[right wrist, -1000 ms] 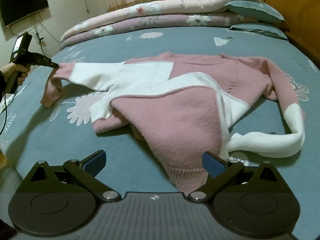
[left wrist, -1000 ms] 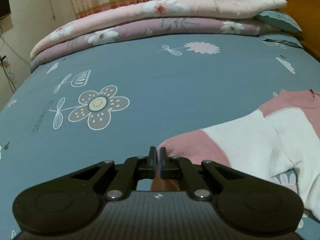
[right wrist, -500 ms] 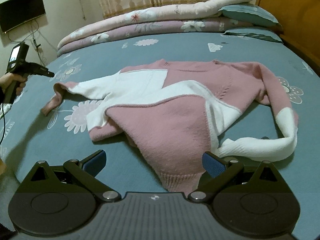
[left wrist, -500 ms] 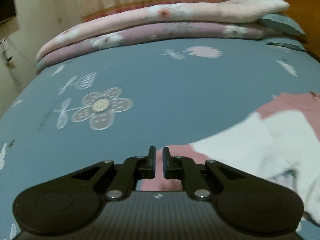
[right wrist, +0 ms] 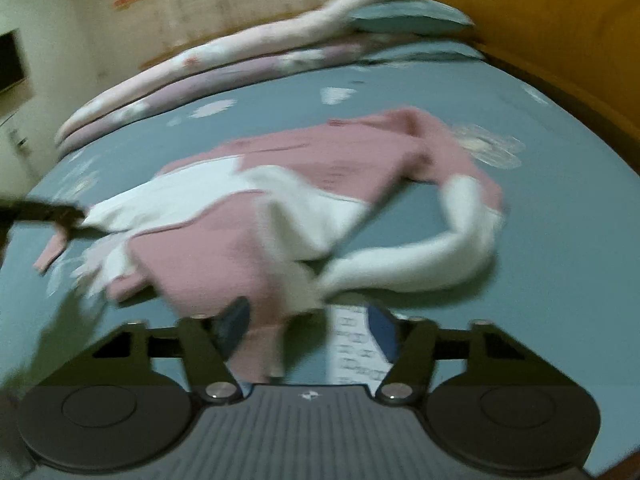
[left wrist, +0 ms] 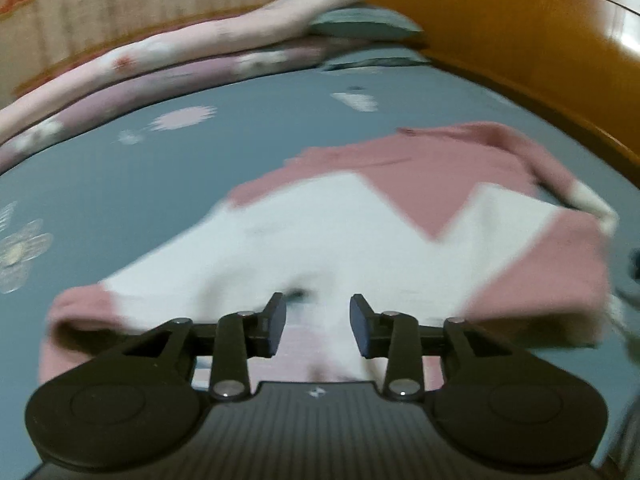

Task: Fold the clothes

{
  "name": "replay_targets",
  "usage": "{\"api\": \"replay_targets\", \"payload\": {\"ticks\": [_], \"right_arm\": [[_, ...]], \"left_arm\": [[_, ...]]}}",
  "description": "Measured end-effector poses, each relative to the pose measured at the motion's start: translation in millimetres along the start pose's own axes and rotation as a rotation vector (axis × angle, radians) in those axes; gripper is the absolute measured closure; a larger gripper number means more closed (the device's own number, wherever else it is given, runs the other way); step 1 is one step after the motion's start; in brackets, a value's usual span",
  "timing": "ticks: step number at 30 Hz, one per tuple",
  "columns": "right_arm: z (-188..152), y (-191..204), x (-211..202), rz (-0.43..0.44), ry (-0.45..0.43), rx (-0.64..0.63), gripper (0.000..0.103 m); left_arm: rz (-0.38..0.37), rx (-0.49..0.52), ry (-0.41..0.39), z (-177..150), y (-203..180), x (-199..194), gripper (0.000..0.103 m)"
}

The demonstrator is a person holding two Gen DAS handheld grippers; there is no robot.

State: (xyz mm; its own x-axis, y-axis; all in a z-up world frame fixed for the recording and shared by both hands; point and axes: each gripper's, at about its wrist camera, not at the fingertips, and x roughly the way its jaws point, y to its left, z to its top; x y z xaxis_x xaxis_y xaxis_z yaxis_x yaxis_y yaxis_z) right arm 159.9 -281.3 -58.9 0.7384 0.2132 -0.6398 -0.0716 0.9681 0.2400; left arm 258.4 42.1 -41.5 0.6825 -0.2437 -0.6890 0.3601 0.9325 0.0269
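Blue-grey flower-print bed sheet (left wrist: 168, 184) fills both blurred views, with an orange-brown wooden headboard (left wrist: 520, 28) at its far right edge. Left gripper (left wrist: 318, 326): jaws spread apart with a clear gap, nothing pinched, poised just over the white sleeve portion of the pink-and-white knit sweater (left wrist: 360, 240), which lies crumpled mid-sheet. Right gripper (right wrist: 308, 328): jaws also spread, pink hem of the sweater (right wrist: 248, 256) between them but contact not discernible; stacked pink floral quilts (right wrist: 240, 56) lie beyond the sweater along the sheet's far edge.
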Motion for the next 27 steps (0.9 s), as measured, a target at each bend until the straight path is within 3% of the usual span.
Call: {"api": "replay_targets", "payload": {"ticks": [6, 10, 20, 27], "right_arm": [[1, -53, 6, -0.069, -0.039, 0.144, 0.043], [4, -86, 12, -0.088, -0.061, 0.226, 0.051], [9, -129, 56, 0.063, -0.086, 0.322, 0.051], [18, -107, 54, 0.154, -0.160, 0.255, 0.051]], "left_arm": [[-0.083, 0.024, -0.042, -10, -74, -3, 0.063], [-0.129, -0.053, -0.054, -9, -96, -5, 0.061], [-0.138, -0.091, -0.055, 0, -120, -2, 0.061], [-0.131, -0.090, -0.056, 0, -131, -1, 0.061]]}}
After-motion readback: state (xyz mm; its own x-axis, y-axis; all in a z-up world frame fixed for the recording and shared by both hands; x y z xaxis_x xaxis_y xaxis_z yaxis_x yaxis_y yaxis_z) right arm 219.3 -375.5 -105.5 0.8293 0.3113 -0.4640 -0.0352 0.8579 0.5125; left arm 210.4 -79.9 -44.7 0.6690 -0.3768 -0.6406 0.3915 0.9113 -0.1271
